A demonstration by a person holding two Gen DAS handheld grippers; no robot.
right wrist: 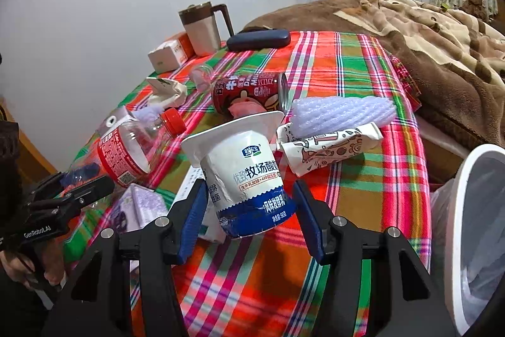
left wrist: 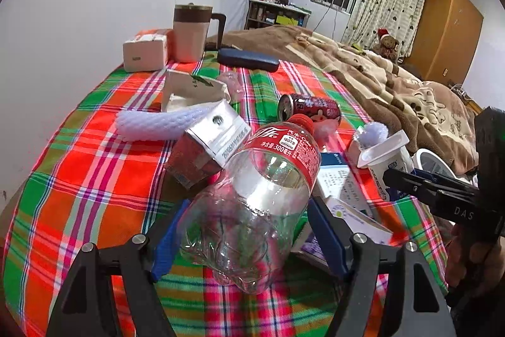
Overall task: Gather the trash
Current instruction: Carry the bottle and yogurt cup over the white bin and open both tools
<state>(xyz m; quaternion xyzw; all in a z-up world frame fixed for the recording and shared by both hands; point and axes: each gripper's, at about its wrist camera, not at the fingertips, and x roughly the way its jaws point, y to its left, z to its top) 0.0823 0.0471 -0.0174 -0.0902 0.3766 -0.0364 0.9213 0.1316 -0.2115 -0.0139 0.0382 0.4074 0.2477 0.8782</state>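
two pieces bracketed, most of the pile still on the cloth

your left gripper [left wrist: 249,237] has its blue pads on either side of the empty clear cola bottle [left wrist: 252,204], red cap pointing away from you. the pads sit just beside the bottle's crumpled base, but you cannot tell from either view whether they are pressing it or only bracketing it, nor whether the bottle is lifted off the plaid tablecloth [left wrist: 94,179].

your right gripper [right wrist: 249,217] frames the white and blue yogurt cup [right wrist: 249,176] the same way. a sliver of cloth shows between each pad and the cup wall, so the jaws look apart and not yet clamped on it.

as a judgement, the job is at an early stage. the white bin [right wrist: 473,210] with its liner stands at the right edge of the table, and what shows of its inside looks bare. left on the cloth: the red drink can [right wrist: 249,90] on its side, the white foam netting [right wrist: 341,114], the printed paper wrapper [right wrist: 328,147], the silver-topped red carton [left wrist: 208,147] beside the bottle, some flat paper boxes [left wrist: 344,188] under the cup, and crumpled white packaging [left wrist: 192,90] further back.

the mug [left wrist: 192,32], the dark case [left wrist: 247,59] and the small box [left wrist: 145,52] at the far end look like keepers, not trash.
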